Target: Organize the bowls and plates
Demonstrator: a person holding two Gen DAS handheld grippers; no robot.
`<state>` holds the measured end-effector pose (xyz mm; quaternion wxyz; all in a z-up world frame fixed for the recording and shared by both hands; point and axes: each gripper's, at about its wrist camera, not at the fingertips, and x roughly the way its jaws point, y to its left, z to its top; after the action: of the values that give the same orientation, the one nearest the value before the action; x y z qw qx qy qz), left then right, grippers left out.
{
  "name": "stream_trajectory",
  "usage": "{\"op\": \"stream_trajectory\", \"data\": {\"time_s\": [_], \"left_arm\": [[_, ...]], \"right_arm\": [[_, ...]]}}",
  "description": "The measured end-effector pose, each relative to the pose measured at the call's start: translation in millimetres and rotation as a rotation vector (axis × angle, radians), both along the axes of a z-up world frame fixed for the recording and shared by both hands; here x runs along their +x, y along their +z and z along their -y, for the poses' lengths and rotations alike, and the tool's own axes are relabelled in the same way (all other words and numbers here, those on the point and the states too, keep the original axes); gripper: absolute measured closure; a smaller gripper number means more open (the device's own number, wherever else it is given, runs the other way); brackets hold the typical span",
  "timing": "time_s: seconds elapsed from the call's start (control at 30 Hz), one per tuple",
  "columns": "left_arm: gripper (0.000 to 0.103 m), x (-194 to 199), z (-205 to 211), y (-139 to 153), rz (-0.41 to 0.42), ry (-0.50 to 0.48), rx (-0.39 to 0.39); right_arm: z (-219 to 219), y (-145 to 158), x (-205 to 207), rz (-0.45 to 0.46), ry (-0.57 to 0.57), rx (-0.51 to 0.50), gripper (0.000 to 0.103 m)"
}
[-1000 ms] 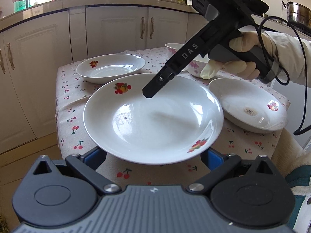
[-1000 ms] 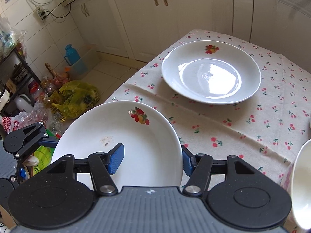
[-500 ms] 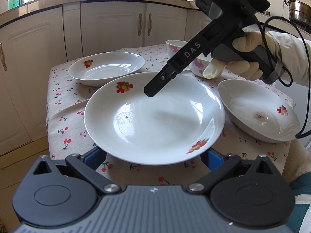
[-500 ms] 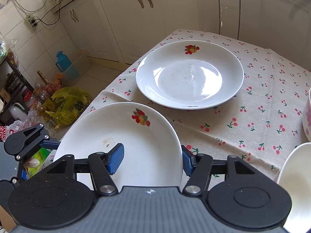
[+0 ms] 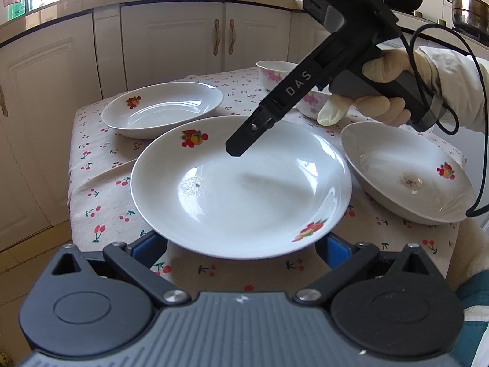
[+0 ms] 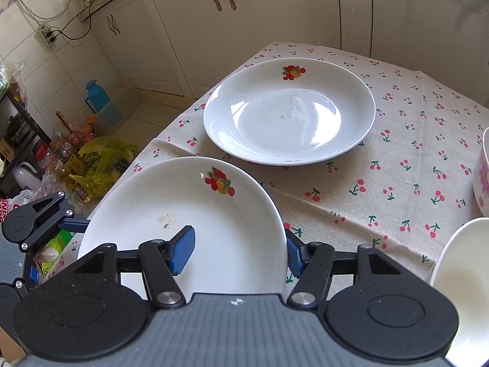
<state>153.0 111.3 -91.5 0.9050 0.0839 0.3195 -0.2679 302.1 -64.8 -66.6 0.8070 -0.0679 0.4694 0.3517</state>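
Letters "DAS" ran along the right tongs [image 5: 235, 150], tipped down in a gloved hand [image 5: 382, 91], clenched on the plate [image 5: 241, 186]. Left tongs [image 5: 241, 244] held its near rim above the desk [image 5: 101, 183].

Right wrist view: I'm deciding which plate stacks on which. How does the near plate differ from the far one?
The near plate juts past the table's edge; the far plate lies flat on the tablecloth. The near plate has brown specks near its middle; the far plate shows only faint smears. The near plate carries two fruit prints, seen from the left wrist; the far plate shows one. Both are white, round and shallow.
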Motion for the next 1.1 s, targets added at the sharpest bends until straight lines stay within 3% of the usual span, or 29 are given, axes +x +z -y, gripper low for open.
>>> {"op": "stream_trajectory", "data": {"time_s": [0.17,0.3,0.43,0.8,0.93,1.1], "left_arm": [[0.001,1,-1,-2,0.001,-0.006,0.003],[0.001,-3,-1,-1,0.011,-0.001,0.005],[0.001,-10,-2,4,0.024,0.012,0.009],[0.001,-40,0,24,0.006,0.099,0.015],[0.001,-55,15,26,-0.005,0.104,0.058],[0.001,-74,28,30,-0.016,0.145,0.026]], "right_arm": [[0,0,1,-0.003,0.009,-0.008,0.034],[-4,0,-1,-0.014,0.035,0.000,0.015],[-10,9,-11,0.051,0.047,-0.026,0.005],[4,46,-59,0.188,0.040,-0.017,0.000],[17,50,-90,0.261,0.017,-0.031,0.000],[44,48,-128,0.281,-0.022,-0.017,0.000]]}}
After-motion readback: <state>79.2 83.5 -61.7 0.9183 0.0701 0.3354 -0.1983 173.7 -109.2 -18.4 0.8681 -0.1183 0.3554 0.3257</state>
